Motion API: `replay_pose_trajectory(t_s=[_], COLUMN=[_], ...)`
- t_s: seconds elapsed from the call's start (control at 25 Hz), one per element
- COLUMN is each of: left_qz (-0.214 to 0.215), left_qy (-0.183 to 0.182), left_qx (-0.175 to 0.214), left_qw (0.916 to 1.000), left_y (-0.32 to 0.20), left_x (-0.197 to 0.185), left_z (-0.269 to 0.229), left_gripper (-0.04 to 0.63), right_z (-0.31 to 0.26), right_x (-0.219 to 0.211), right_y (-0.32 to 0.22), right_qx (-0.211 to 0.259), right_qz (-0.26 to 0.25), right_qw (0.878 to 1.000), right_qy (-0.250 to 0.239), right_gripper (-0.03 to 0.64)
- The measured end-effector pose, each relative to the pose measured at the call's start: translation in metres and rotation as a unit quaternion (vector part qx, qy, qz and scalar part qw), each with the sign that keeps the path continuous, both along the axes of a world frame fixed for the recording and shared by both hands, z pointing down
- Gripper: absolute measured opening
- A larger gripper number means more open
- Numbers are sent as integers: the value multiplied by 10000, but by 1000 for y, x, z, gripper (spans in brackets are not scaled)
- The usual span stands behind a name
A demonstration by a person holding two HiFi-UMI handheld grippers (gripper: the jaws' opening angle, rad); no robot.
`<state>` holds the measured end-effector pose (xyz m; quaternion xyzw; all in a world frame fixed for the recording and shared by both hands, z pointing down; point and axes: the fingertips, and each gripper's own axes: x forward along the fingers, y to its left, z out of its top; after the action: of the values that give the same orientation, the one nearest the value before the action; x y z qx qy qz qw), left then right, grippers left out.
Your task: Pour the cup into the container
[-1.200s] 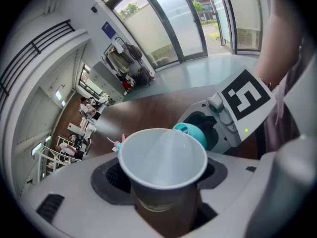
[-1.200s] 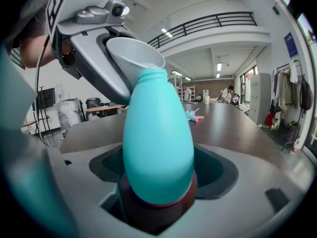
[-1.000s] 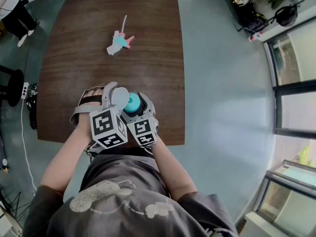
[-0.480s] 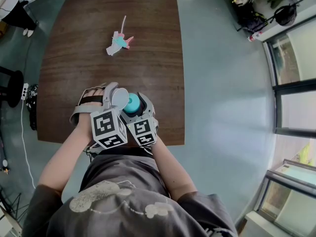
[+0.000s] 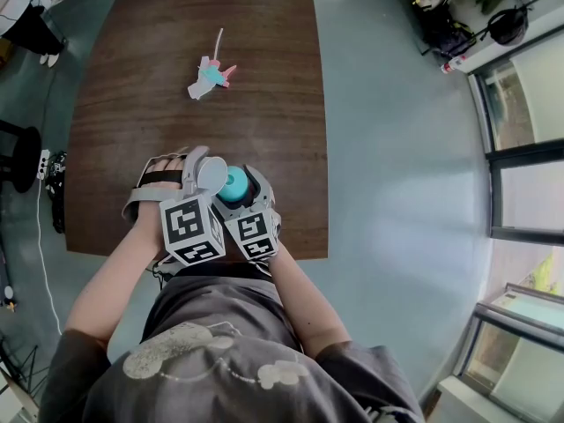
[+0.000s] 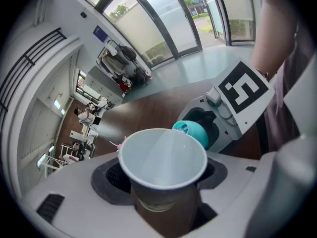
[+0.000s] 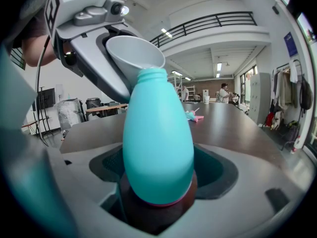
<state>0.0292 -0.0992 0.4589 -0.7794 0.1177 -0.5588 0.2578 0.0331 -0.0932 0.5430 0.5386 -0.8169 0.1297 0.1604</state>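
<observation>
- Left gripper (image 6: pixel 163 185): jaws clenched on the lower body of 1 white paper cup (image 6: pixel 162 155), tipped toward the right gripper.
- Right gripper (image 7: pixel 158 182): jaws clenched round the base of 1 teal container (image 7: pixel 157 138), bottle-shaped, with a threaded mouth.
- Cup rim just beside and slightly above the container mouth, over the near edge of the brown table (image 5: pixel 264 77).
- Far on the table, well apart from both grippers: 1 small pink-and-teal object (image 5: pixel 211 76).

We found the room bright with daylight from the tall glass windows (image 5: pixel 529 104), which laid a pale sheen on the smooth grey-blue floor (image 5: pixel 397 192). Both gripper views bowed toward black corners, and the nearest surfaces were soft.
</observation>
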Motion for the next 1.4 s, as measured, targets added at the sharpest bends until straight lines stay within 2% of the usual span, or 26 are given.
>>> replay_pose_trajectory(t_s=[1.4], left_qz=[142], left_qy=[-28], left_qx=[225], left_qw=[9996], left_y=[-1], left_x=[4], left_z=[-10], left_gripper=[325], right_z=[0], right_x=[0], right_y=[1], right_qx=[-5], right_qz=[-54], right_qw=[10000], right_qy=[1], right_gripper=[391])
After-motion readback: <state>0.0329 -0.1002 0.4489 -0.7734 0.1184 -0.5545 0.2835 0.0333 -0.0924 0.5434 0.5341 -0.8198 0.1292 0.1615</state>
